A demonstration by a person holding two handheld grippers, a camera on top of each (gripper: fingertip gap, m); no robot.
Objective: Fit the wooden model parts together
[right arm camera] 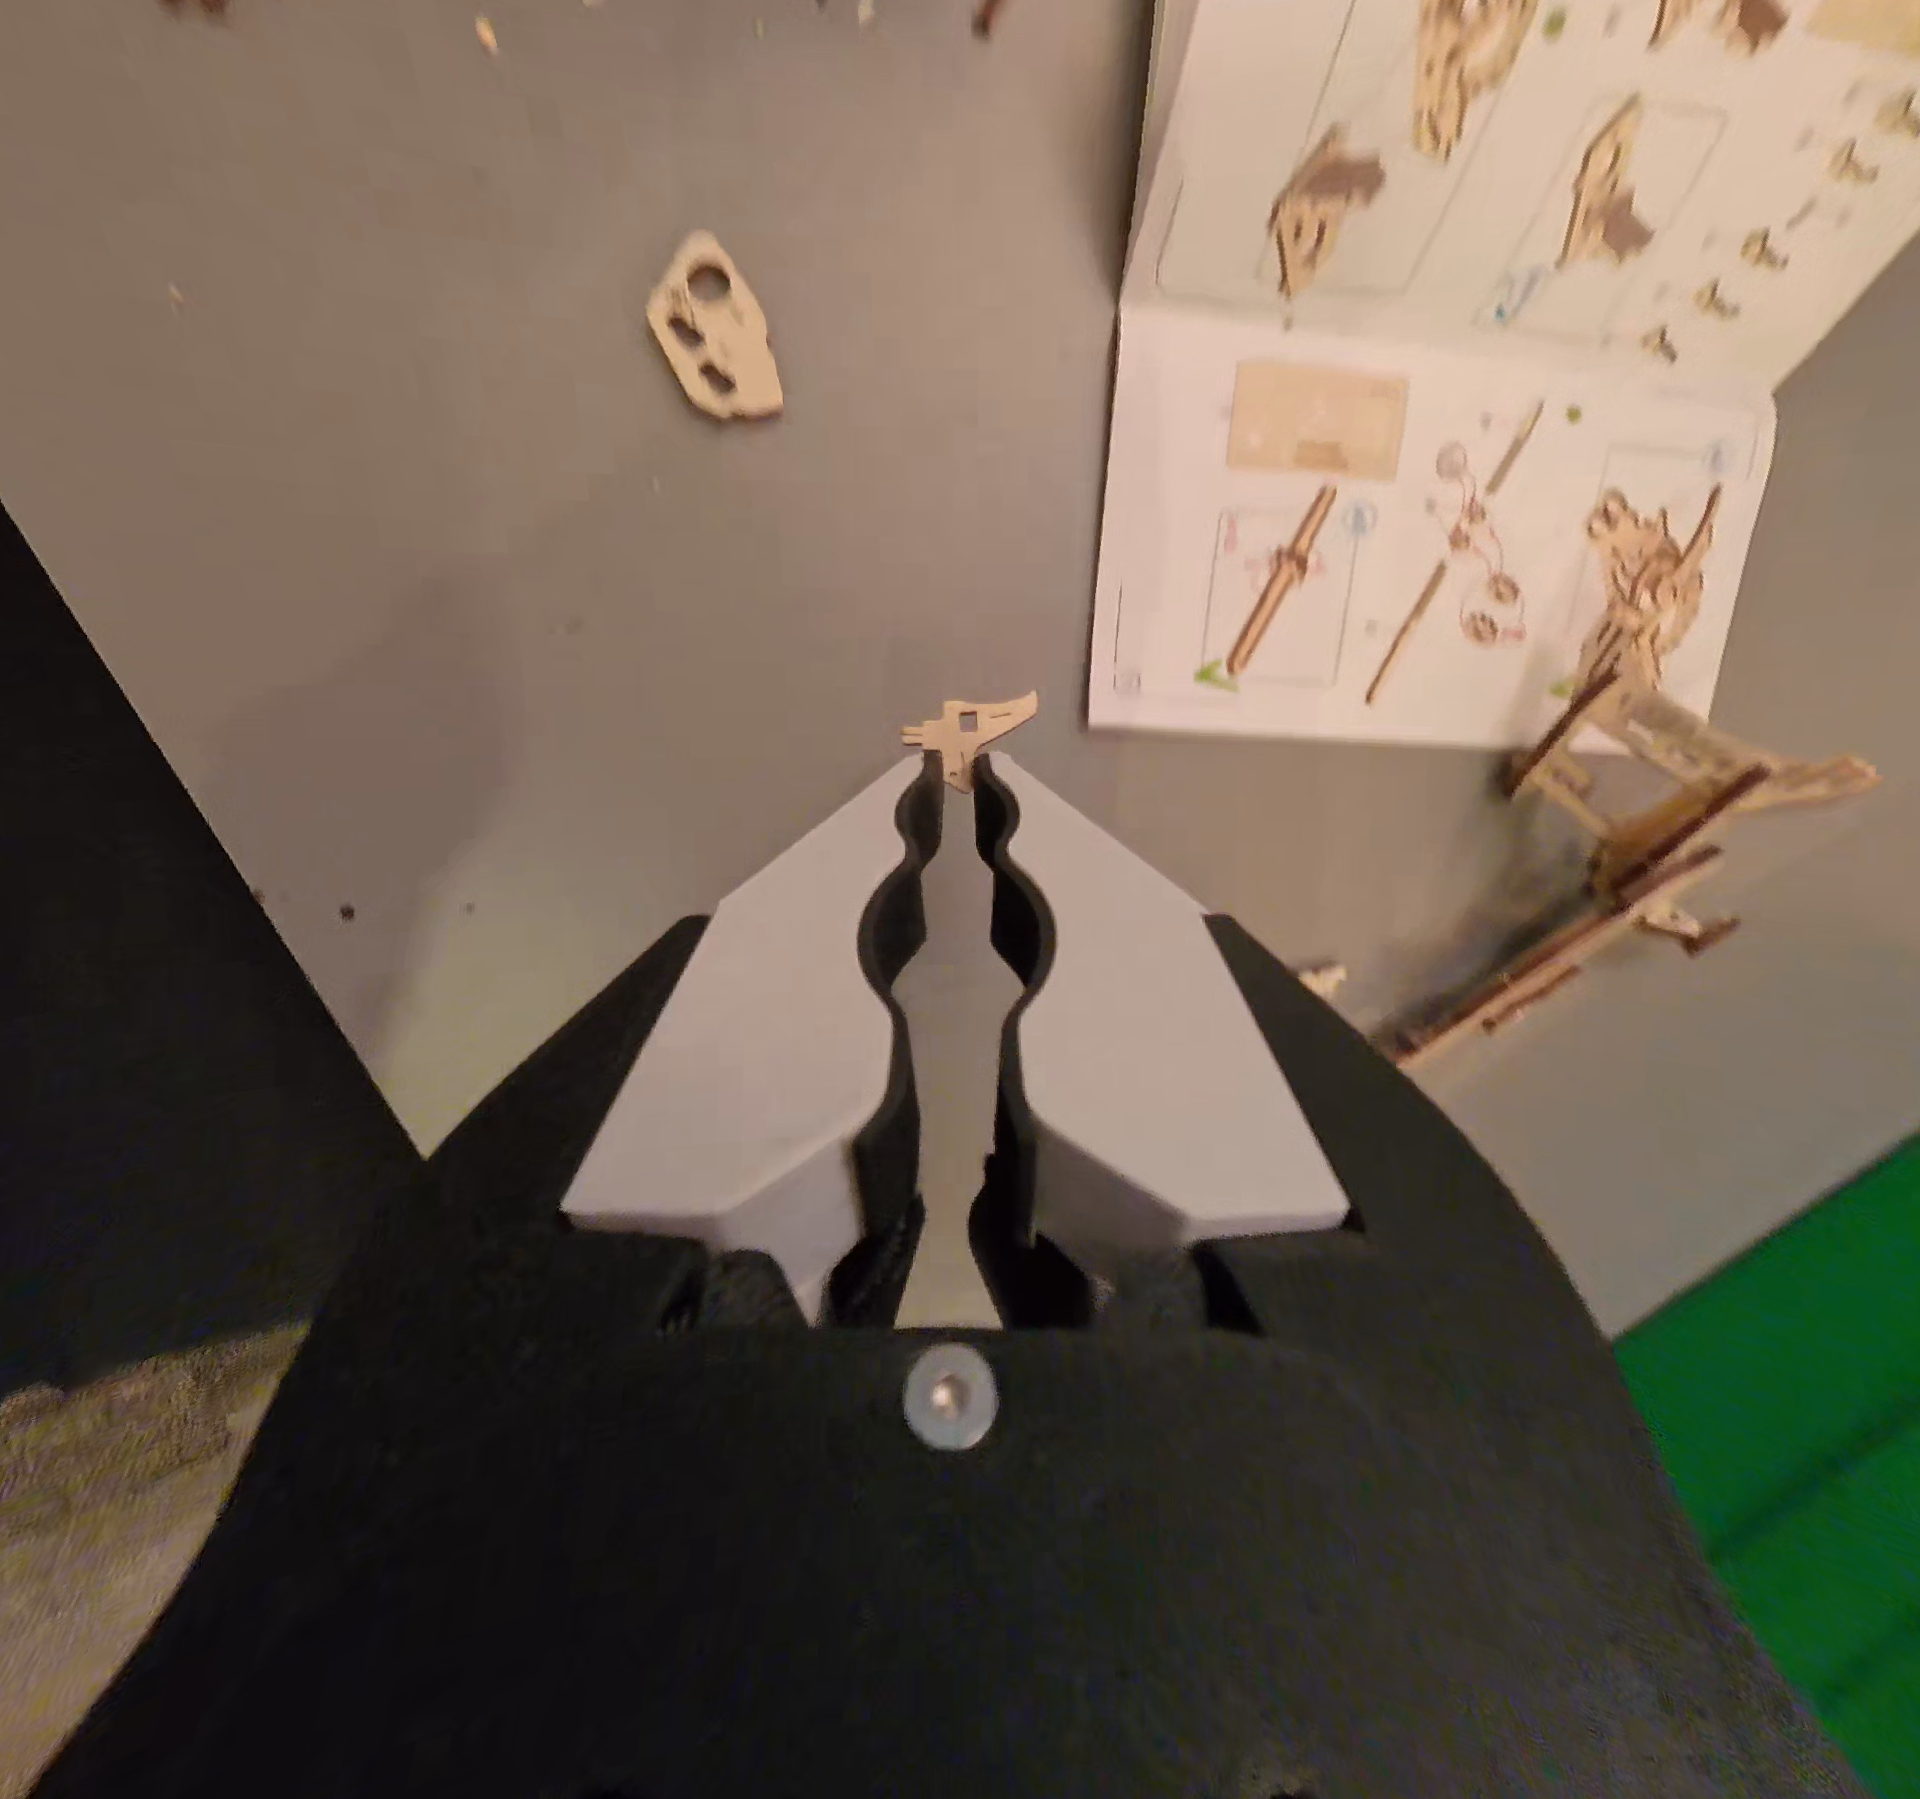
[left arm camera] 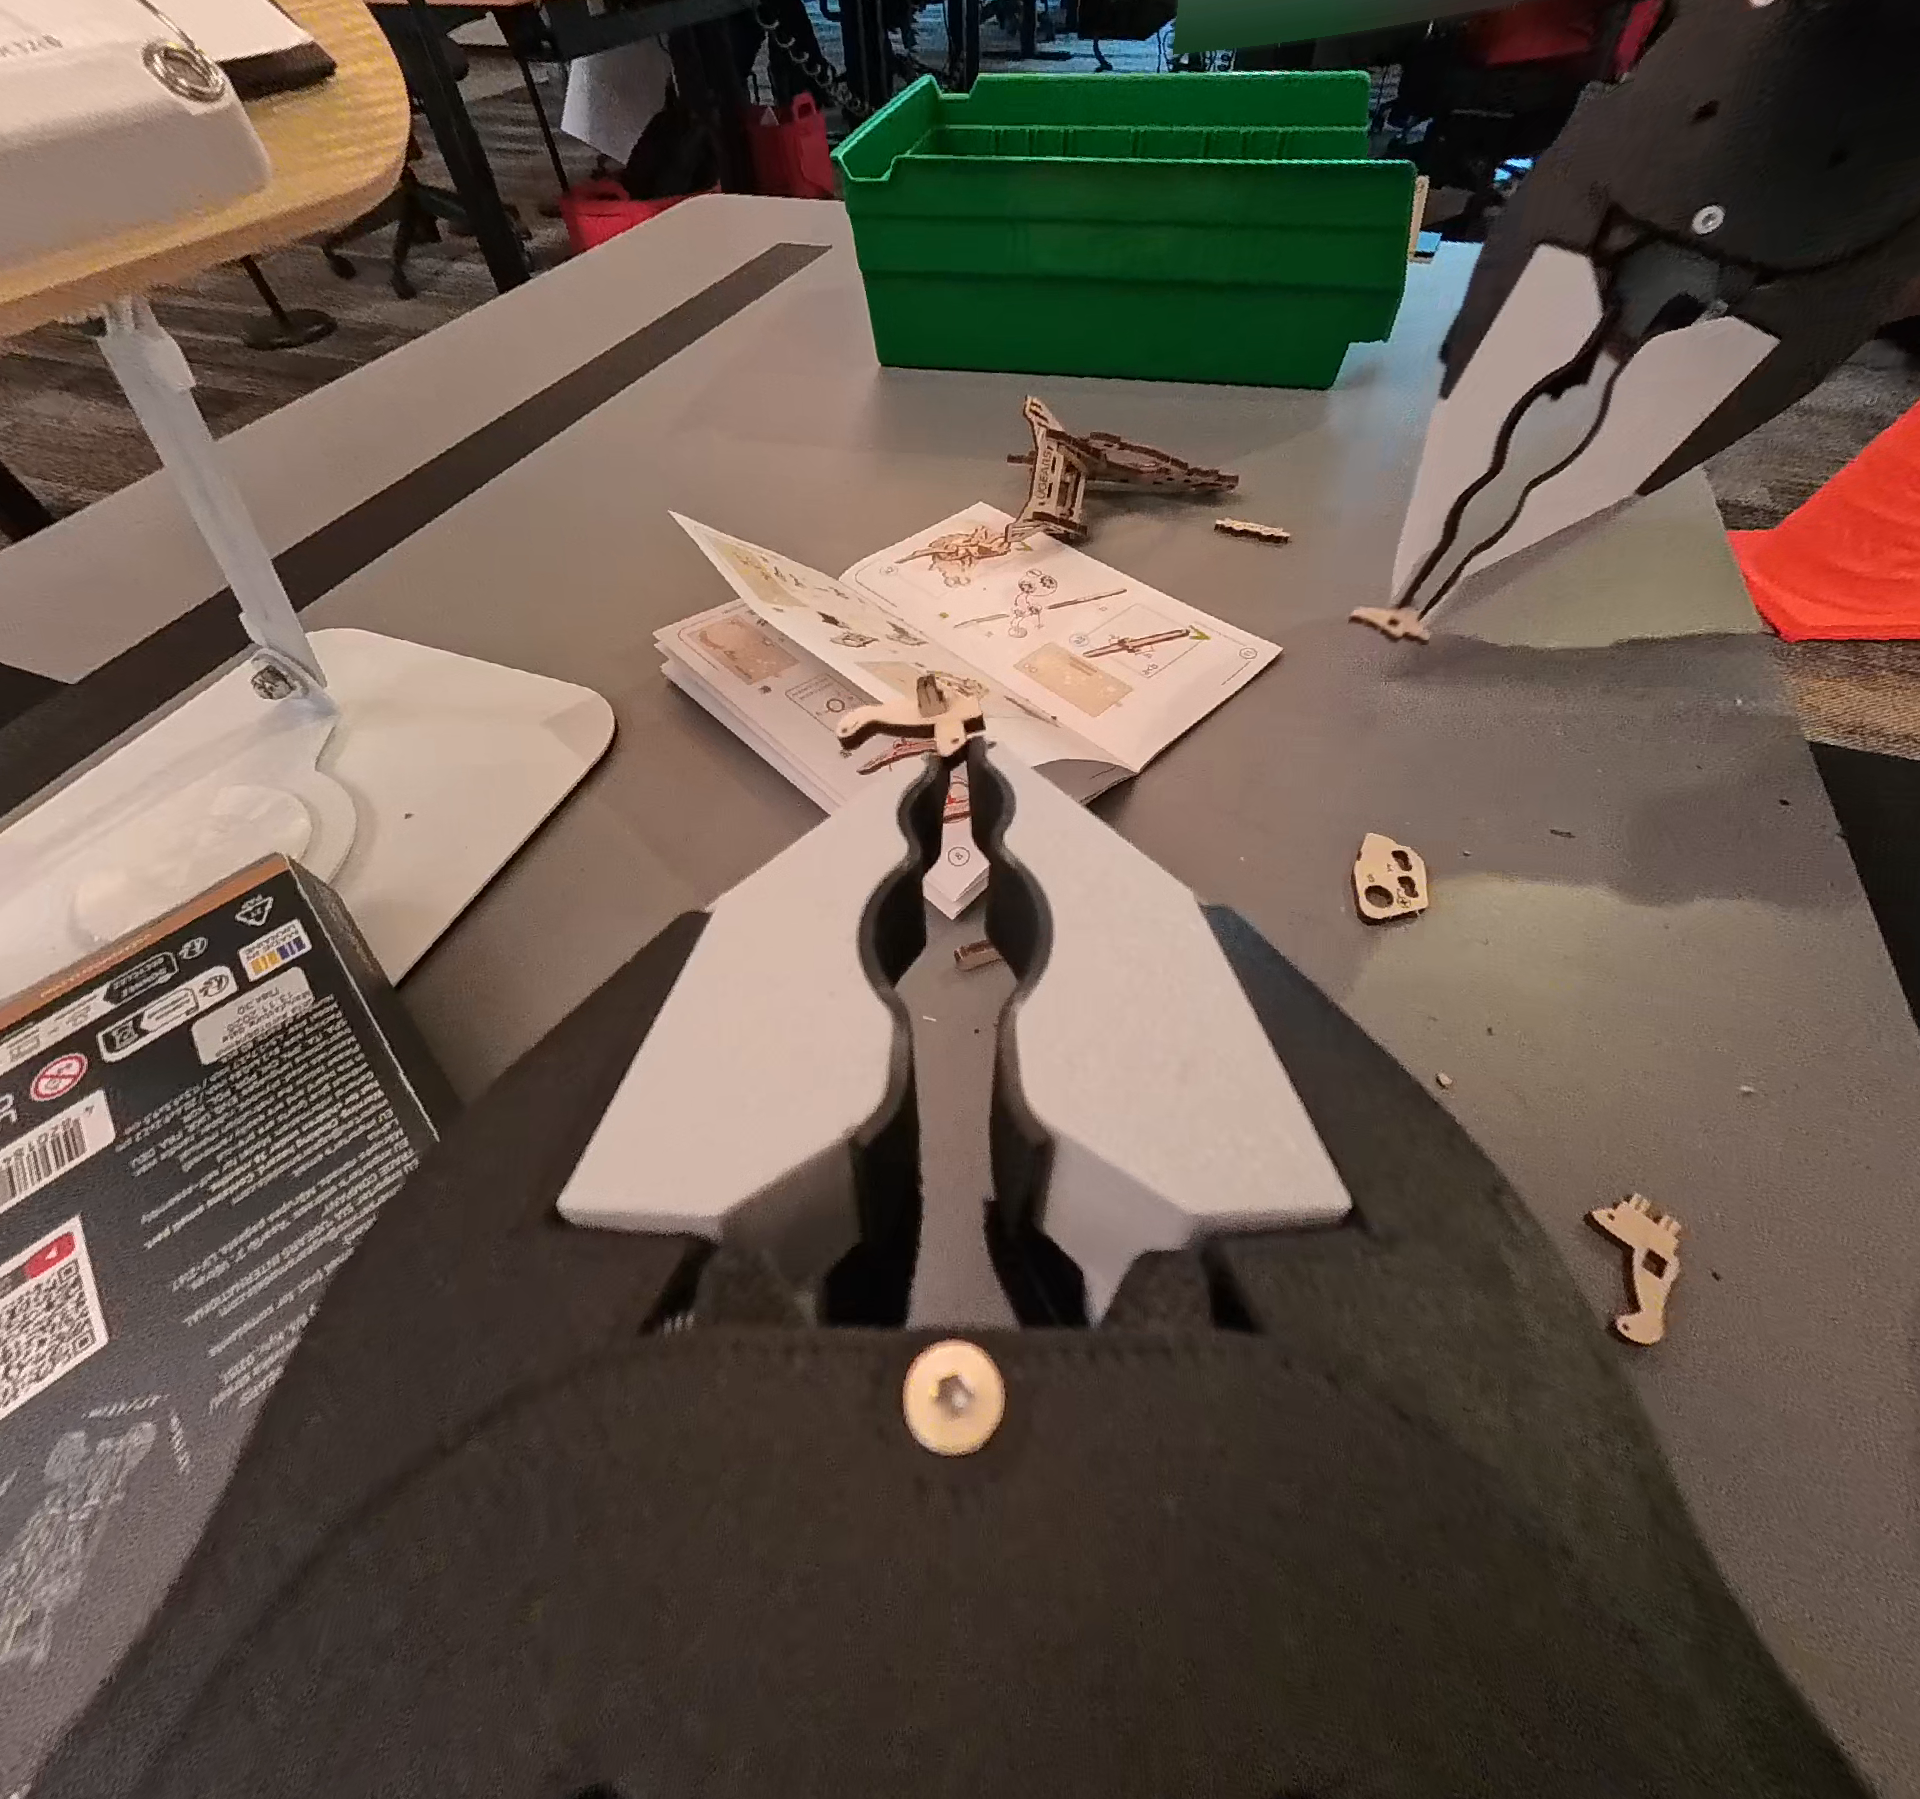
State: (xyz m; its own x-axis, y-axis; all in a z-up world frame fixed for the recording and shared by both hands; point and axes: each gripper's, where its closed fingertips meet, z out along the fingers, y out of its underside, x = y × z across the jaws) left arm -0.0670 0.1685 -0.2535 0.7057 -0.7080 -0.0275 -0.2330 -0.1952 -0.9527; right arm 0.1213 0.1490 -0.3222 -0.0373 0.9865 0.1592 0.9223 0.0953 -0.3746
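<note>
My left gripper (left arm camera: 958,752) is shut on a small wooden assembly (left arm camera: 914,715) of joined flat pieces, held above the open instruction booklet (left arm camera: 1039,648). My right gripper (right arm camera: 961,775) is shut on a small flat notched wooden piece (right arm camera: 971,719), held above the grey table; it also shows at the upper right of the left wrist view (left arm camera: 1415,611) with the piece (left arm camera: 1387,621) at its tips. A partly built wooden model (left arm camera: 1101,476) lies behind the booklet, also in the right wrist view (right arm camera: 1621,845). Loose parts lie on the table: a holed plate (left arm camera: 1389,876), (right arm camera: 717,341) and a toothed piece (left arm camera: 1642,1266).
A green bin (left arm camera: 1122,243) stands at the back of the grey table (left arm camera: 1558,1022). A white lamp base (left arm camera: 312,762) sits at left, a dark printed box (left arm camera: 177,1126) at near left. An orange object (left arm camera: 1849,544) lies at far right. Small wood bits dot the table.
</note>
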